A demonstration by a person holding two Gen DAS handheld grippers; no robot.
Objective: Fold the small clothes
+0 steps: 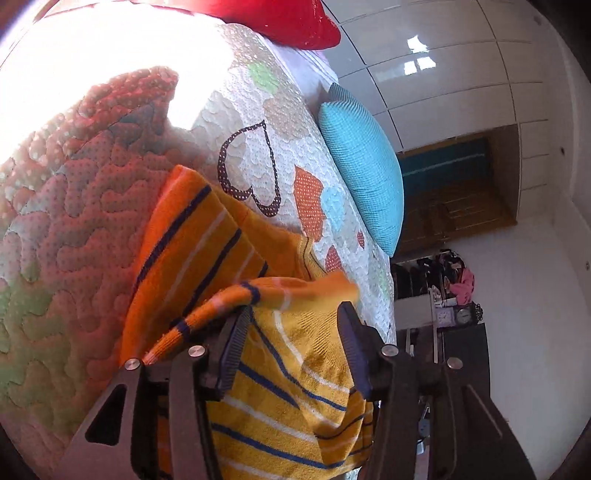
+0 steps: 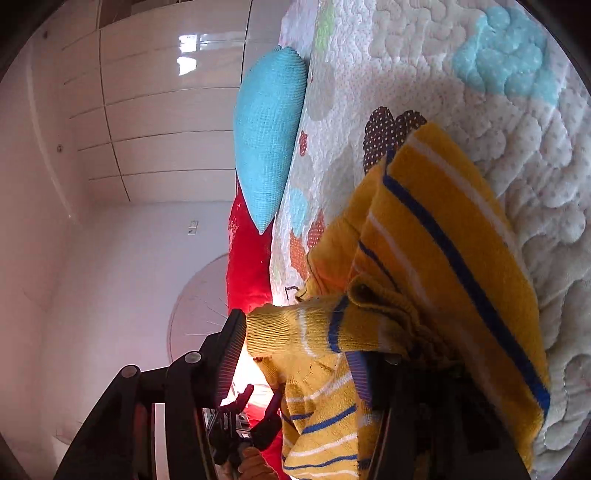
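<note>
A small yellow-orange knit sweater [image 1: 207, 243] with blue and white stripes lies on a quilted bedspread [image 1: 74, 221]. My left gripper [image 1: 295, 314] is open, its fingers wide apart, with sweater cloth draped over and between them. In the right wrist view the same sweater [image 2: 454, 236] is bunched on the quilt [image 2: 517, 110]. My right gripper [image 2: 299, 339] is open too, and a striped cuff lies across the gap between its fingers. The other hand-held gripper shows below it.
A turquoise cushion [image 1: 362, 170] and a red cushion [image 1: 295, 22] lie at the bed's edge; both show in the right wrist view, the turquoise one [image 2: 269, 136] above the red one [image 2: 251, 258]. White wardrobe panels [image 1: 461, 74], a doorway and cluttered shelves stand beyond the bed.
</note>
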